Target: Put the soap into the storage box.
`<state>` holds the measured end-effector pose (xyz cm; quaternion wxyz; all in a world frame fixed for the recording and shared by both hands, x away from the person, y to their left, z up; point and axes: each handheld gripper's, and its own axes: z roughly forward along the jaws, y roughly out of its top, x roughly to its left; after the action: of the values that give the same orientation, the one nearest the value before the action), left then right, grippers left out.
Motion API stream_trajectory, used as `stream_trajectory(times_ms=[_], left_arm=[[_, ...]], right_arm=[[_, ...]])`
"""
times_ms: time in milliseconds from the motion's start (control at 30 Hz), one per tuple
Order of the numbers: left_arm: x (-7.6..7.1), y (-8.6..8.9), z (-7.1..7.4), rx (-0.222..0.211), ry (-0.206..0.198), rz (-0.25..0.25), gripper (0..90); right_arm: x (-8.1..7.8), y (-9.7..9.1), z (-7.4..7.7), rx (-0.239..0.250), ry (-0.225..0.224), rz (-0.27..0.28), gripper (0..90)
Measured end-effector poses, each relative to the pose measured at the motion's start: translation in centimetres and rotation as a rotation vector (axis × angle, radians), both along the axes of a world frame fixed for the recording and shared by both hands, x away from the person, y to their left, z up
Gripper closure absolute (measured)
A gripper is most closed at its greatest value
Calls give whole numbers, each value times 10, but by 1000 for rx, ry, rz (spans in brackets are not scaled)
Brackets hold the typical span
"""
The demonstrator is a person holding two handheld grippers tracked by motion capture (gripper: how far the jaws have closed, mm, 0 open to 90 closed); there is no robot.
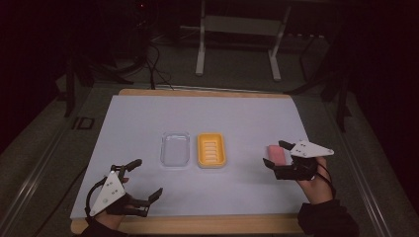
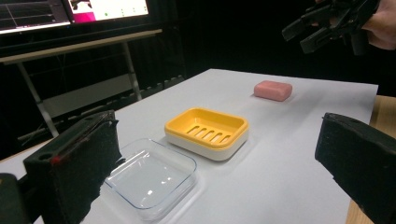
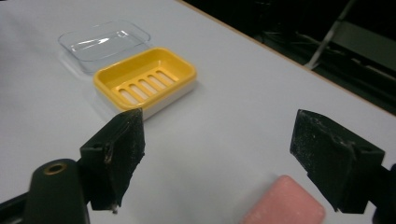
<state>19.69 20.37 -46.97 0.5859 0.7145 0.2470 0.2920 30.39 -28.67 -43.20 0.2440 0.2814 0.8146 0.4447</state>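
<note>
— The left tongs (image 1: 143,178) — how did they sit?

— Low at the near left corner of the desk (image 1: 148,113), gaping wide with nothing between the jaws. In the left gripper view the two jaws were blunt black blocks with a rough, foam-like face, set far apart at either edge. A grey three-cornered plate rode on top, and a black cable looped from the body.

— And the right tongs (image 1: 275,155)?

— Also spread wide, gripping nothing. They were poised over the pink soap bar (image 1: 277,154) near the right edge of the sheet. In the right gripper view the bar lay on the surface near the right-hand jaw, low in the frame; whether that jaw touched it, I could not tell.

— What was the soap like?

— A matte, rounded rectangle, soft-cornered and pale pink.

— The other things?

— Two shallow rectangular trays stood side by side in the middle. The clear dish (image 1: 175,148) was glossy, transparent plastic with rounded corners. Just beside it, to the right, was the yellow soap dish (image 1: 211,150): a smooth yellow insert with a row of drain slots, seated in a white base.

— And the surface?

— A flat, pale lilac-white sheet over a wooden top, whose tan edge showed at front and back.
</note>
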Motion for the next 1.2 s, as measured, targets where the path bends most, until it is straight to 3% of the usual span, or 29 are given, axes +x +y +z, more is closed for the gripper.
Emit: stream_trajectory(times_ms=[100,167,267,300,333,533,633,767,900,1133,1200], left_arm=[[0,0,0,2,0,3,6],[0,-1,0,4,0,4,6],[0,-1,0,7,0,6,6],[0,-1,0,12,0,6,6],[0,-1,0,11,0,6,6],[0,-1,-1,16,2,8,6],[0,-2,-1,20,0,7,6],[0,-2,-1,21,1,8,6],[0,-2,-1,22,2,7,6],[1,-3,-1,32,3,8,6],[1,-3,-1,33,3,9,6]], right_arm=[[-3,-3,1,24,27,-58,151],[-3,-4,1,10,109,-146,143],[-2,-5,1,12,126,-159,144],[-2,-6,-1,25,182,-198,144],[-2,-6,-2,24,198,-217,144],[-1,-4,-4,-27,243,-266,165],[1,-3,-5,-29,314,-275,165],[3,-2,-7,-23,455,-351,166],[7,-3,-8,-33,527,-442,216],[16,-5,-13,-23,723,-502,150],[16,-5,-14,-36,740,-515,150]])
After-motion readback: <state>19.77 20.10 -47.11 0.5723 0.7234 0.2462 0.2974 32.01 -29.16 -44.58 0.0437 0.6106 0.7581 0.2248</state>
